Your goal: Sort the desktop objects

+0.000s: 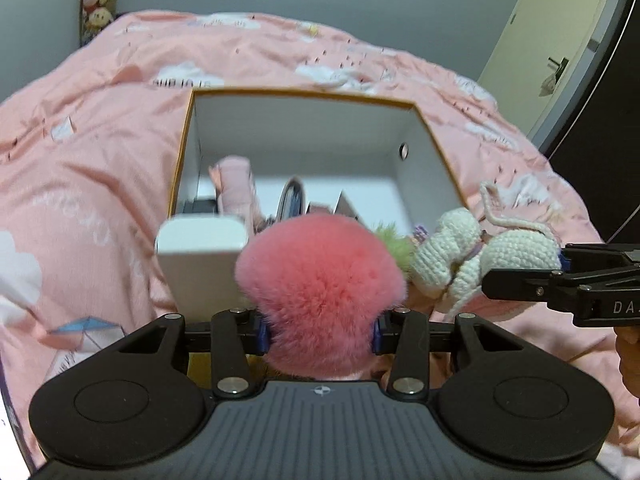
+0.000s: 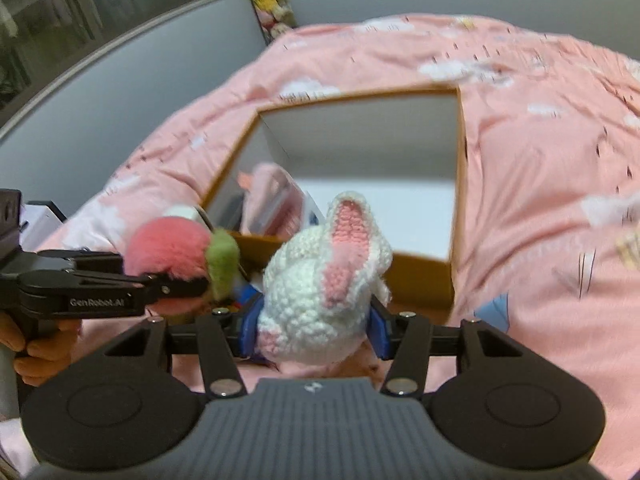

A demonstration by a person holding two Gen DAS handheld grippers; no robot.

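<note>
Pink fluffy pompom (image 1: 320, 284) with green tuft (image 2: 222, 262): pinched in left claw (image 1: 322, 330), held above the near edge of the open box (image 1: 436, 160). Crocheted white rabbit (image 2: 320, 304), pink-lined ear: pinched in right claw (image 2: 314, 332), just beside the pompom, also near the box front. Box: orange-rimmed, white inside, resting on a bed with pink cloud-print quilt (image 1: 100, 140); holds a pink item (image 1: 236, 188) and other blurred objects.
</note>
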